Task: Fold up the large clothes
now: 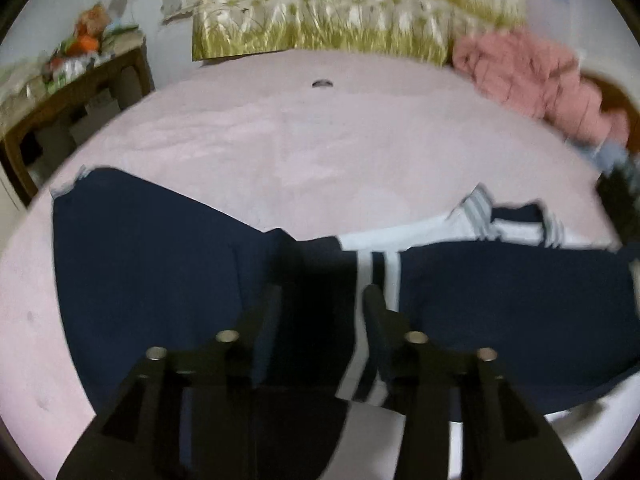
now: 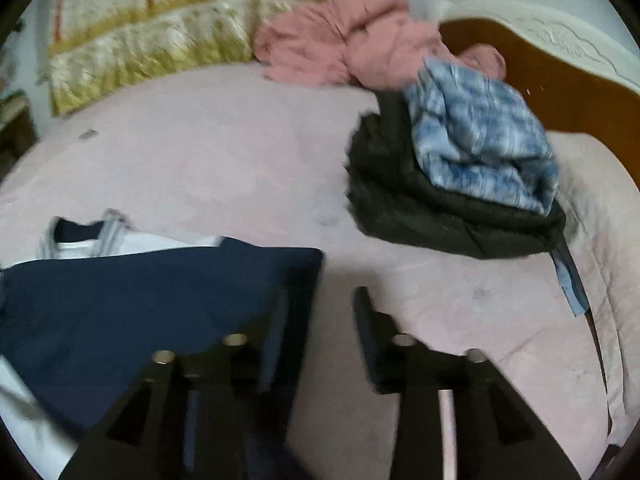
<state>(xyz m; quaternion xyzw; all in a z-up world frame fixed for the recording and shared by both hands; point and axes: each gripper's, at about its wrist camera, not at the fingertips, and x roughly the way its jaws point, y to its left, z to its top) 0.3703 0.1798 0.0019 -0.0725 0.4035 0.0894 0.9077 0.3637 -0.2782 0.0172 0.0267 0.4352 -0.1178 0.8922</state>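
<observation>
Hovering over the navy jacket (image 1: 160, 264) spread on the bed (image 1: 280, 140), my left hand-held gripper (image 1: 328, 292) and right hand-held gripper (image 2: 320, 296) are both spread, holding nothing; I'd pinch opposite edges evenly for a straight fold.

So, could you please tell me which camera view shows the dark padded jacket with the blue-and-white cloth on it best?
The right wrist view: the dark padded jacket lies whole on the pink bed sheet, with the blue-and-white cloth on top. The left wrist view catches only a blurred dark sliver at its right edge.
</observation>
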